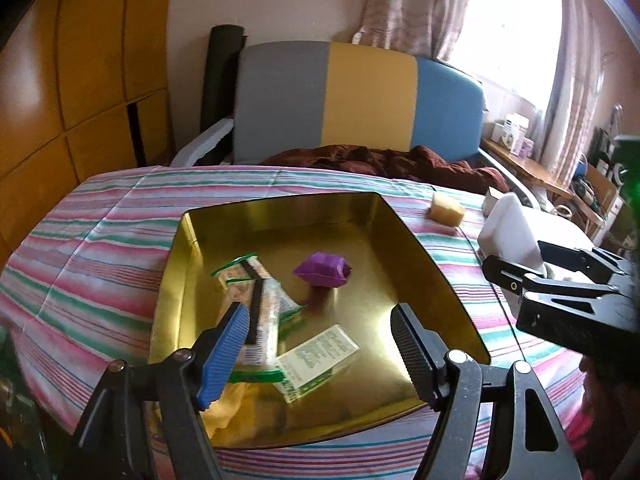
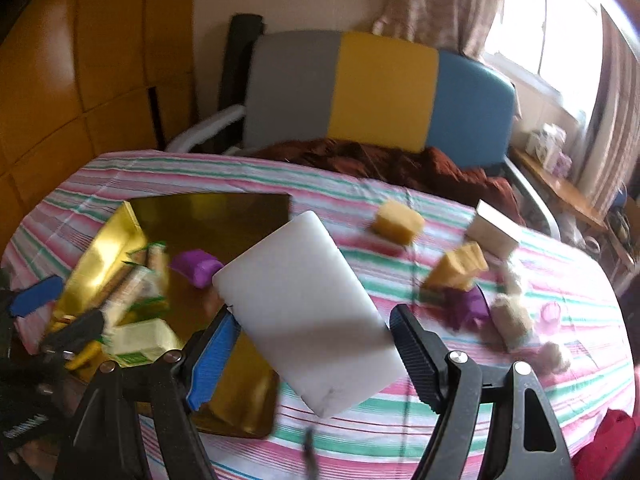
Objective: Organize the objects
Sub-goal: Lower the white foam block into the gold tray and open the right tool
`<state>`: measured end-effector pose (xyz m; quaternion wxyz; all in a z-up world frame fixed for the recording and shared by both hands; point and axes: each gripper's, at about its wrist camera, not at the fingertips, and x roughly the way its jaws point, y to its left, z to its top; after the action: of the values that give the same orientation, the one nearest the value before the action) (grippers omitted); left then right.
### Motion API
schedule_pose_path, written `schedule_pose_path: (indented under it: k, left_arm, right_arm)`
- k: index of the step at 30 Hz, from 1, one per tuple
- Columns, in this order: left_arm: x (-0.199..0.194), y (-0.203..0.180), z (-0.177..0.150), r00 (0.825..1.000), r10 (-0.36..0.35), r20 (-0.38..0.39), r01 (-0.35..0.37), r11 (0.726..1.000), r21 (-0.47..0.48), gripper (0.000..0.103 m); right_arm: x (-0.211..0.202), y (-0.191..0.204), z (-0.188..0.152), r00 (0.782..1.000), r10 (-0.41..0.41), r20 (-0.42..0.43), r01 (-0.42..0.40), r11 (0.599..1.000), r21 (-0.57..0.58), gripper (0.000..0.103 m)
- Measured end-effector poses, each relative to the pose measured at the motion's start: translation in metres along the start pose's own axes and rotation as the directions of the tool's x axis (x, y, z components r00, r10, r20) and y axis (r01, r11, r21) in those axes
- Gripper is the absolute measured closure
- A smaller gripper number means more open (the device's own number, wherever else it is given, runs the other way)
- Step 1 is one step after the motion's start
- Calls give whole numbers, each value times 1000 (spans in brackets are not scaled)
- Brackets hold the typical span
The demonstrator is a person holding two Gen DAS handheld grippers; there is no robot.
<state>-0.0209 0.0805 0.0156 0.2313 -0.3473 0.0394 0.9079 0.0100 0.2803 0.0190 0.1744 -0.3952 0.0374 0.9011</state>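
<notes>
White block (image 2: 308,312) clamped in right tongs (image 2: 316,344), tilted above tin (image 2: 100,256); left tongs (image 1: 320,344) released

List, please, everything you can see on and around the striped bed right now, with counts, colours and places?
gold tin: one, open, on the striped cover.
snack packets: several, green and white, inside the tin.
purple packet: one, inside the tin.
white block: one, between the right claw's fingers.
yellow blocks: two on the cover; one looks wrapped.
second purple packet: one, on the cover.
white box: one, far right of the cover.
brown blanket: one, by the headboard.
left claw: open over the tin.
right claw: gripping the white block.
</notes>
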Motion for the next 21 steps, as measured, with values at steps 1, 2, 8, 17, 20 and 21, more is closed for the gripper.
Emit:
schedule_pose_path:
  k: [1, 2, 8, 17, 20, 21]
  left_arm:
    - [2, -4, 1, 1000, -9, -3, 9, 1000, 11, 29]
    - [3, -7, 2, 1000, -14, -5, 14, 1000, 18, 29]
    - [9, -33, 9, 998, -61, -15, 62, 995, 78, 29]
    - [20, -85, 23, 990, -139, -36, 143, 972, 187, 24]
    - [24, -103, 28, 985, -165, -40, 170, 960, 223, 20]
    - [25, -109, 29, 984, -171, -42, 176, 956, 236, 19]
  right_arm:
    - [5, -10, -1, 1000, -8, -16, 8, 1000, 14, 25]
    - [9, -21, -2, 999, -14, -33, 15, 999, 30, 25]
    - [29, -94, -2, 994, -62, -95, 75, 987, 145, 25]
    - [41, -213, -1, 977, -188, -99, 211, 915, 344, 24]
    - [49, -247, -14, 978, -159, -134, 205, 851, 483, 24]
    - [50, -256, -18, 982, -127, -140, 182, 823, 538, 24]
